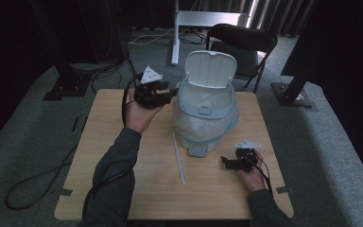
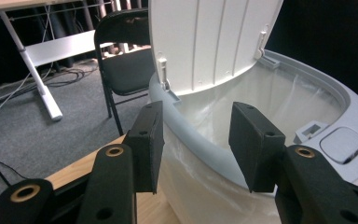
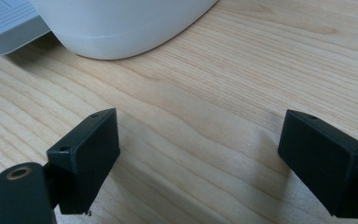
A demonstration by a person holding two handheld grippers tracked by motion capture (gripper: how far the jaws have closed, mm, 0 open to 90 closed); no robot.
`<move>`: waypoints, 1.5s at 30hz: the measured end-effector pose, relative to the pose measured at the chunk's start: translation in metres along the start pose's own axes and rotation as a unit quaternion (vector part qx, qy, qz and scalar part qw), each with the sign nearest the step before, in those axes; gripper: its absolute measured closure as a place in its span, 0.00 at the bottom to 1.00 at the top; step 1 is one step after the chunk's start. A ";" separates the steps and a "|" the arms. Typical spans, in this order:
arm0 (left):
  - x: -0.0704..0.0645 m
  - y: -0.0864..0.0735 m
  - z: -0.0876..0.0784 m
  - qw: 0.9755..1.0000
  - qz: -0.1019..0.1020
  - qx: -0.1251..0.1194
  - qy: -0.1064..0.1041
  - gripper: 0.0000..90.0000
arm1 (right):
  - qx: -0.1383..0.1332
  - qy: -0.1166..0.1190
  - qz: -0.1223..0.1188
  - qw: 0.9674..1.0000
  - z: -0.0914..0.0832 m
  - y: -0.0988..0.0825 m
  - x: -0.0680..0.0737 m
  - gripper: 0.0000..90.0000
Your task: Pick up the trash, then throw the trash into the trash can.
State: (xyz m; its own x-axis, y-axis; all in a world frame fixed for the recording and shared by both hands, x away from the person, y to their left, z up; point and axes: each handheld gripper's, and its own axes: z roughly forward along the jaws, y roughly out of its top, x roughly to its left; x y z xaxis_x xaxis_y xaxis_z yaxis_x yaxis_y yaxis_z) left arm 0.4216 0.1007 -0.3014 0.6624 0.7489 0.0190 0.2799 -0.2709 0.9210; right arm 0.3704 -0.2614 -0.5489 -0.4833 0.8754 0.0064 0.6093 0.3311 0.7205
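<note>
A small white pedal bin (image 1: 203, 120) stands on the wooden table (image 1: 137, 189), its lid (image 1: 210, 68) tipped up and back, with a clear bag lining it. My left gripper (image 1: 172, 92) is raised at the bin's left side and is open. In the left gripper view my left gripper (image 2: 199, 140) has the grey rim (image 2: 307, 77) running between the jaws, and the pads stand apart from it. My right gripper (image 1: 225, 161) rests low over the table to the right of the pedal (image 1: 198, 150). It is wide open over bare wood (image 3: 198, 163). The bin's base (image 3: 121, 23) lies just ahead of it.
A thin white stick (image 1: 178, 160) lies on the table in front of the bin. A black folding chair (image 1: 243, 45) stands behind the table, with a white desk frame (image 1: 203, 19) beyond it. Cables run across the grey carpet at the left.
</note>
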 end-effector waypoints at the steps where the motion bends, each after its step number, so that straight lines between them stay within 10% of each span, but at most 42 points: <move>1: 0.000 -0.001 0.000 1.000 -0.001 0.000 0.000 0.61 | 0.000 0.000 0.000 1.000 0.000 0.000 0.000 0.13; 45: -0.020 -0.066 -0.017 1.000 -0.013 0.018 0.004 0.51 | 0.000 0.000 0.000 1.000 0.000 0.000 0.000 0.13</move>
State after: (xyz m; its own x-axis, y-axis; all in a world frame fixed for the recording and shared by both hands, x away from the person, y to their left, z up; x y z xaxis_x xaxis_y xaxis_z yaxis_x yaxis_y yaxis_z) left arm 0.3782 0.1139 -0.3563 0.6489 0.7609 -0.0011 0.3213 -0.2728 0.9068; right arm 0.3703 -0.2614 -0.5489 -0.4833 0.8754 0.0064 0.6094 0.3312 0.7204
